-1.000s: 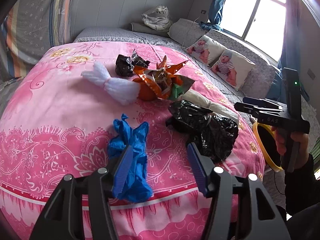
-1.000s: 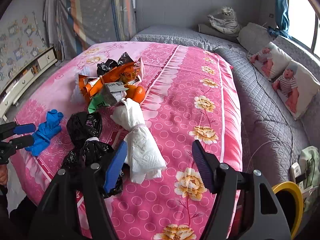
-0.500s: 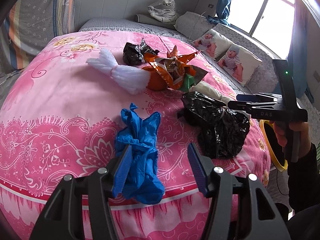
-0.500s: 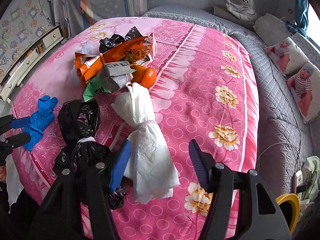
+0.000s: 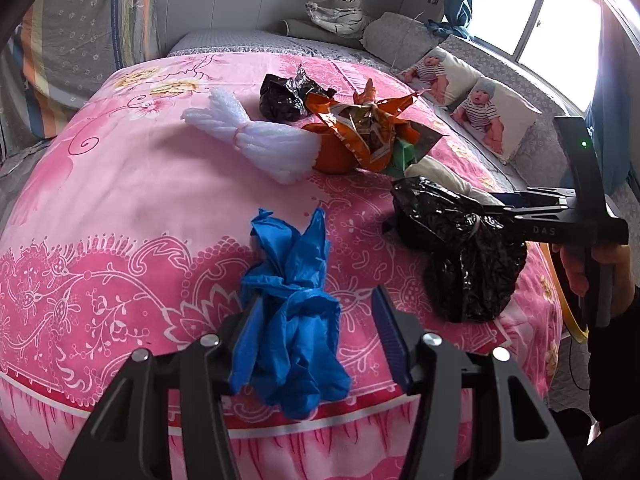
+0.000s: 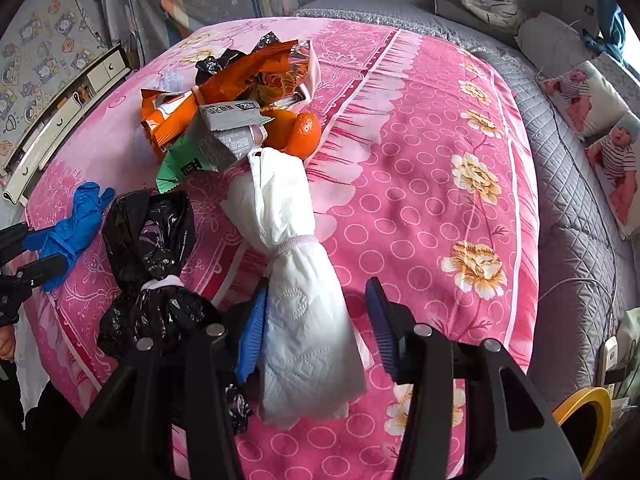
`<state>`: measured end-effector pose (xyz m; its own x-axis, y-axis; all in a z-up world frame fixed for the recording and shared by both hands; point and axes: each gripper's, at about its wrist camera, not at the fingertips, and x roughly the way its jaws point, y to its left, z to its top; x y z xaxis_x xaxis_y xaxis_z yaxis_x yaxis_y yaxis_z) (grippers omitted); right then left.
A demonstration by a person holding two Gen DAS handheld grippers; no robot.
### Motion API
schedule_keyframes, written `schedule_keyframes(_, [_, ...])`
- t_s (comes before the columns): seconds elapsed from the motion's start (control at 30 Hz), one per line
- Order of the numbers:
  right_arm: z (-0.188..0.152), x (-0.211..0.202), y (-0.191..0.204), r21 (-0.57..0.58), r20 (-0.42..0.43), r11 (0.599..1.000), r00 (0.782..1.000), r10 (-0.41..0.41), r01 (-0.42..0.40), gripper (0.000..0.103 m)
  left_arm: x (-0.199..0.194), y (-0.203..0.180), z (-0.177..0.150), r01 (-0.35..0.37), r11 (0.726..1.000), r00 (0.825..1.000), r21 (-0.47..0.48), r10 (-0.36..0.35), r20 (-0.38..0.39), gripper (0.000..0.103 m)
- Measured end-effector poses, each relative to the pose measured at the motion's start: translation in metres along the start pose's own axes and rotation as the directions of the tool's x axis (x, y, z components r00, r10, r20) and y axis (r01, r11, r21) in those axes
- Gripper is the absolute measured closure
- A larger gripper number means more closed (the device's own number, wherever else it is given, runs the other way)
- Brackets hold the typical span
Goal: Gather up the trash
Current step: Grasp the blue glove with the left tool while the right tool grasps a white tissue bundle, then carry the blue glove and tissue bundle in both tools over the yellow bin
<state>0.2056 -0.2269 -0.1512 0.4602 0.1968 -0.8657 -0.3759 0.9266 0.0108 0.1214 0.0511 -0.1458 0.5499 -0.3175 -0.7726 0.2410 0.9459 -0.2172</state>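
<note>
Trash lies on a pink bedspread [image 5: 120, 200]. My left gripper [image 5: 316, 332] is open, its fingers on either side of a crumpled blue glove [image 5: 292, 300], also in the right wrist view [image 6: 76, 220]. My right gripper [image 6: 316, 320] is open around the near end of a tied white tissue bundle [image 6: 296, 288]. A tied black bag [image 6: 152, 264] lies just left of it and shows in the left wrist view [image 5: 460, 248]. Farther back lie orange snack wrappers [image 6: 224, 88], an orange [image 6: 304, 136], a white foam bundle [image 5: 256, 140] and a dark wrapper [image 5: 284, 96].
A yellow-rimmed bin [image 6: 584, 428] stands on the floor at the bed's right corner. Baby-print pillows [image 5: 480, 108] and a grey quilt [image 6: 580, 220] lie along the window side. A plush tiger [image 5: 340, 4] sits at the headboard. Drawers [image 6: 60, 112] stand to the left.
Both grippers have moved forward and down. The left now straddles the blue glove and the right now straddles the white tissue bundle. Both stay open.
</note>
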Motion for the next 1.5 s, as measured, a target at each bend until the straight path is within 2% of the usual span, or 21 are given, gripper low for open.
schedule_keyframes(0.03, [0.0,0.0,0.0,0.003,0.0,1.0,1.0,0.004,-0.004,0.065,0.0,-0.001,0.0,-0.004,1.0,1.0,0.005,0.004,0.0,0.061])
schedule_keyframes(0.2, [0.0,0.001,0.002,-0.007,0.002,1.0,1.0,0.015,-0.015,0.076,0.003,-0.002,0.002,-0.027,1.0,1.0,0.015,0.027,-0.008,0.087])
schedule_keyframes(0.4, [-0.004,-0.015,-0.009,0.063,0.077,0.998,0.997,0.026,-0.031,0.083,-0.002,0.0,0.0,-0.022,1.0,1.0,0.011,0.022,0.001,0.095])
schedule_keyframes(0.6, [-0.014,-0.05,-0.028,0.151,0.176,0.985,0.983,0.056,-0.084,0.084,-0.022,-0.002,0.0,0.014,1.0,0.999,0.003,-0.014,0.053,0.099])
schedule_keyframes(0.93, [-0.044,-0.104,-0.041,0.231,0.315,0.954,0.943,0.11,-0.189,0.084,-0.06,-0.007,0.007,0.034,0.999,0.985,0.005,-0.035,0.17,0.1])
schedule_keyframes(1.2, [-0.064,-0.126,-0.043,0.251,0.366,0.942,0.923,0.12,-0.222,0.084,-0.078,-0.019,0.007,0.058,0.998,0.974,0.02,-0.061,0.218,0.1])
schedule_keyframes(1.5, [-0.08,-0.14,-0.059,0.302,0.402,0.927,0.911,0.087,-0.222,0.084,-0.079,-0.029,0.012,0.086,0.996,0.97,0.025,-0.089,0.228,0.1])
